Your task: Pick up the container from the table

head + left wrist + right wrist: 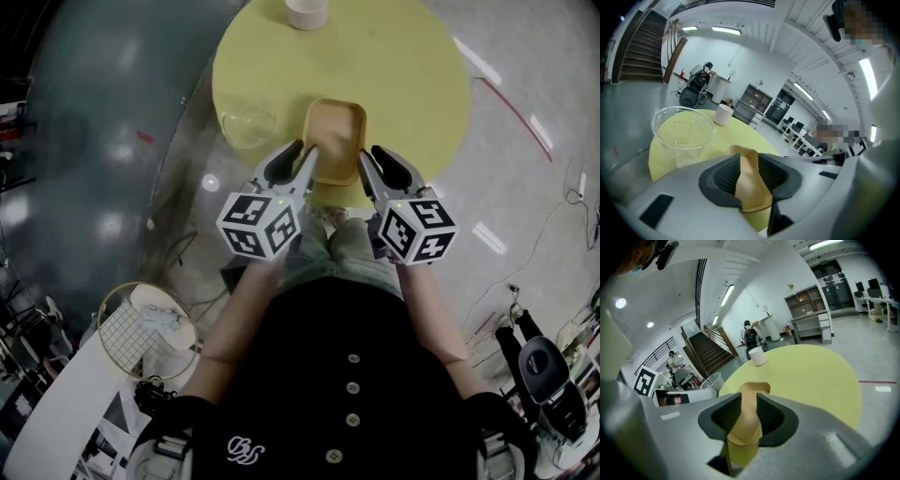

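A tan, shallow container (336, 131) rests on the round yellow table (412, 66), near its front edge. My left gripper (306, 150) stands at the container's near left rim and my right gripper (372, 153) at its near right rim. In the left gripper view the tan rim (743, 152) runs between the ribbed pads of the left gripper (749, 163), whose jaws stand apart and do not press on it. The right gripper view shows the same: the rim (752, 390) lies loosely between the parted jaws of the right gripper (749, 414).
A clear plastic cup (247, 125) (683, 133) stands just left of the container. A white paper cup (306, 11) (757, 356) sits at the table's far edge. A round wire basket (145, 328) stands on the floor at the lower left.
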The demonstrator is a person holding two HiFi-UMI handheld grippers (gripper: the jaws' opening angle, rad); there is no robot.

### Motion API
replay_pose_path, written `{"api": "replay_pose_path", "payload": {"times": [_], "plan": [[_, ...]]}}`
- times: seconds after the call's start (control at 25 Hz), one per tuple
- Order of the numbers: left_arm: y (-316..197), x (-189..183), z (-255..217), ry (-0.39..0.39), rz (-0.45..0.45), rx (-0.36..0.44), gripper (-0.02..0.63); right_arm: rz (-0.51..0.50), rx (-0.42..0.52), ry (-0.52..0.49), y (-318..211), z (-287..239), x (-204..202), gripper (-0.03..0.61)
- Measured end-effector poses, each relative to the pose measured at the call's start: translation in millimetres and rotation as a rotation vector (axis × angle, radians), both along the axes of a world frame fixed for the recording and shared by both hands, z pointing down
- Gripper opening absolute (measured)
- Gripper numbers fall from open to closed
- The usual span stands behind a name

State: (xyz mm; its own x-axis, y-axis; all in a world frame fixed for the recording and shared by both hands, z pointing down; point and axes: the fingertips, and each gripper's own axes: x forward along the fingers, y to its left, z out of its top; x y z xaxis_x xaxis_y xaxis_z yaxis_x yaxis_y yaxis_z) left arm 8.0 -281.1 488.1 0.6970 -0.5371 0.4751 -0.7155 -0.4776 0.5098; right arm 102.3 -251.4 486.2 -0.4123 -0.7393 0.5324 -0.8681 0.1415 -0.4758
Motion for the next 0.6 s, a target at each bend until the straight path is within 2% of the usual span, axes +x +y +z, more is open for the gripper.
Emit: {"api": "replay_pose_path", "payload": {"times": [0.28, 0.6], "plan": [[-4, -2, 27, -0.041, 0.007, -0.060, 0.142, 0.031, -0.057, -0.033, -3, 21, 4, 0.113], [-11, -6, 53, -0.067, 0.006, -0.106, 0.147, 0.018, -0.128, -0.058, -3, 47, -4, 0.146]]}}
